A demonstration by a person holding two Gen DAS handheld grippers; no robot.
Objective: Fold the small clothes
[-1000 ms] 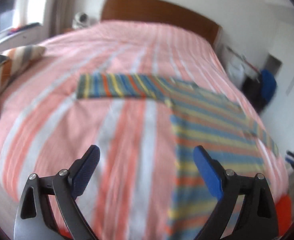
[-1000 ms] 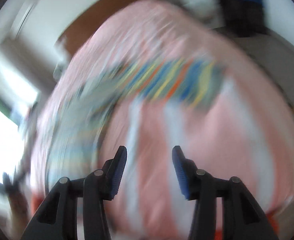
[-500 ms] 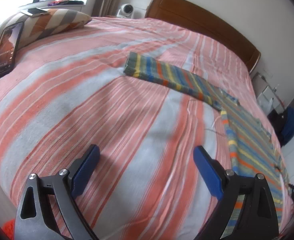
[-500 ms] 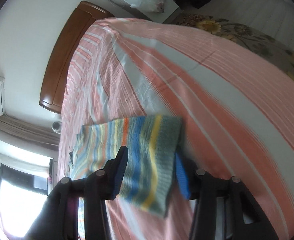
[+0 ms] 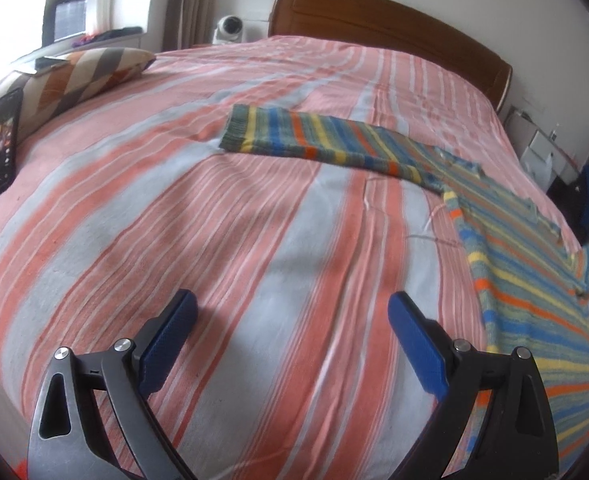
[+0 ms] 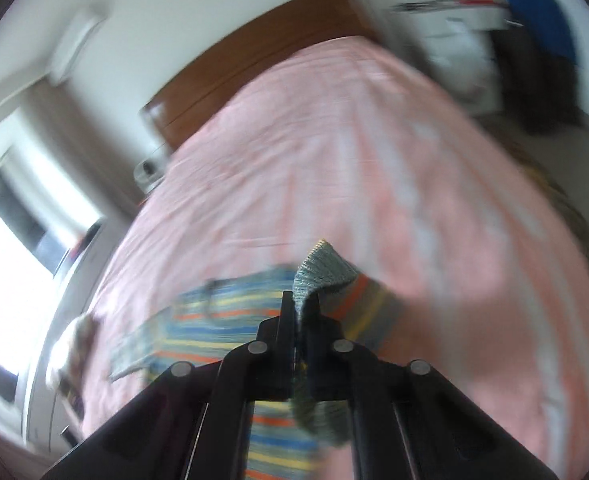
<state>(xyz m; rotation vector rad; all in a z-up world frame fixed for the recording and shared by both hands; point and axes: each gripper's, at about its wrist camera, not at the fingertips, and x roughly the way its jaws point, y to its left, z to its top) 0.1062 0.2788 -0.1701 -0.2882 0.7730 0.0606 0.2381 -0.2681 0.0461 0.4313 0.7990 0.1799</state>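
Striped knit is lying spread across the bed [image 5: 254,280]: the sweater [image 5: 526,280] is resting flat toward the right side, its far sleeve [image 5: 314,140] stretched out leftward, laid open so each part can be folded in. The right gripper [image 6: 299,304] is pinching the grey cuff [image 6: 322,276] of the near sleeve, its jaws having just been closing on the knit, probably to carry that sleeve across the body. The left gripper [image 5: 290,320] is hovering wide open above bare sheet, gripping nothing. No containers are showing anywhere.
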